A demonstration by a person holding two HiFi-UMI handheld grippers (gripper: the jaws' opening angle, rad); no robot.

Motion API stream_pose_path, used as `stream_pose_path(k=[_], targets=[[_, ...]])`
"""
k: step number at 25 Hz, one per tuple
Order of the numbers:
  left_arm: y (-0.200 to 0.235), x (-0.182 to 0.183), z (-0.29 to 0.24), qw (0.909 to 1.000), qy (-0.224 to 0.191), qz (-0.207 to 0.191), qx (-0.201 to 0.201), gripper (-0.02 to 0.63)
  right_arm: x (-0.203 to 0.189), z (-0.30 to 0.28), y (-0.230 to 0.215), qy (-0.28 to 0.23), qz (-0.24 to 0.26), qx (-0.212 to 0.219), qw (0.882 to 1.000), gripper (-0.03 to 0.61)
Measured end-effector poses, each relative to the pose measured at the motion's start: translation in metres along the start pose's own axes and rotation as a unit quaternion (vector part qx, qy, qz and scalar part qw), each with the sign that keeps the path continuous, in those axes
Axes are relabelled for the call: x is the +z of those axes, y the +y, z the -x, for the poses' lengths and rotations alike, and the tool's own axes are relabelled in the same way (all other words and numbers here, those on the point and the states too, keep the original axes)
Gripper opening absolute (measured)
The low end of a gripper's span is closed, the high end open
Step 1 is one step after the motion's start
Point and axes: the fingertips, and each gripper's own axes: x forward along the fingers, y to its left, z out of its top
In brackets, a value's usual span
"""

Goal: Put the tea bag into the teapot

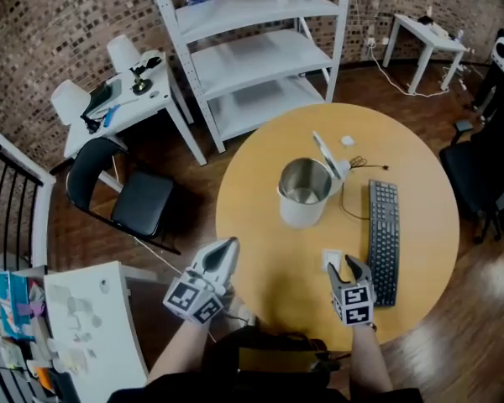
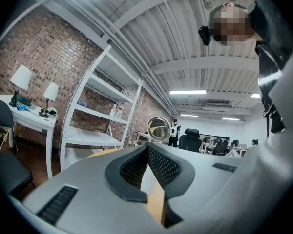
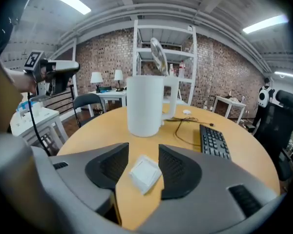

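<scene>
The white teapot [image 1: 304, 193] stands in the middle of the round wooden table [image 1: 260, 250], its lid tipped up and its steel inside showing. A flat white tea bag [image 1: 331, 259] lies on the table near the front edge. My right gripper [image 1: 345, 267] is open and low over it. In the right gripper view the tea bag [image 3: 145, 173] lies between the two dark pads [image 3: 178, 169] without being pressed, and the teapot [image 3: 145, 106] stands straight ahead. My left gripper [image 1: 227, 246] hangs at the table's left edge, shut and holding nothing [image 2: 147, 147].
A black keyboard [image 1: 383, 229] lies right of the teapot, with a thin dark cable [image 1: 353, 200] curling between them. A white shelf unit [image 1: 252, 49] stands beyond the table. A black chair [image 1: 130, 196] and a white side table with lamps [image 1: 118, 99] are at the left.
</scene>
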Motion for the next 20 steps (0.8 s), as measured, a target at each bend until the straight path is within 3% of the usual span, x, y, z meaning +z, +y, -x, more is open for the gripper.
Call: stream_pose_path(k=[2, 5, 12, 16, 20], targets=[[0.006, -0.01, 0.003, 0.9998, 0.021, 0.003, 0.001, -0.008, -0.022, -0.014, 0.006, 0.038, -0.003, 0.001, 0.999, 0.232], [0.017, -0.026, 0.006, 0.9989, 0.046, 0.006, 0.005, -0.008, -0.047, -0.035, 0.009, 0.074, 0.009, -0.009, 0.997, 0.236], [0.018, -0.054, 0.017, 0.9959, 0.089, 0.015, -0.001, -0.008, -0.068, -0.059, 0.014, 0.101, 0.056, -0.026, 0.993, 0.236], [0.024, -0.064, 0.024, 0.9951, 0.096, 0.025, 0.008, -0.008, -0.063, -0.064, 0.009, 0.101, 0.085, -0.044, 0.99, 0.155], [0.025, -0.064, 0.03, 0.9956, 0.089, 0.028, 0.008, -0.008, -0.064, -0.056, 0.011, 0.102, 0.082, -0.041, 0.991, 0.083]])
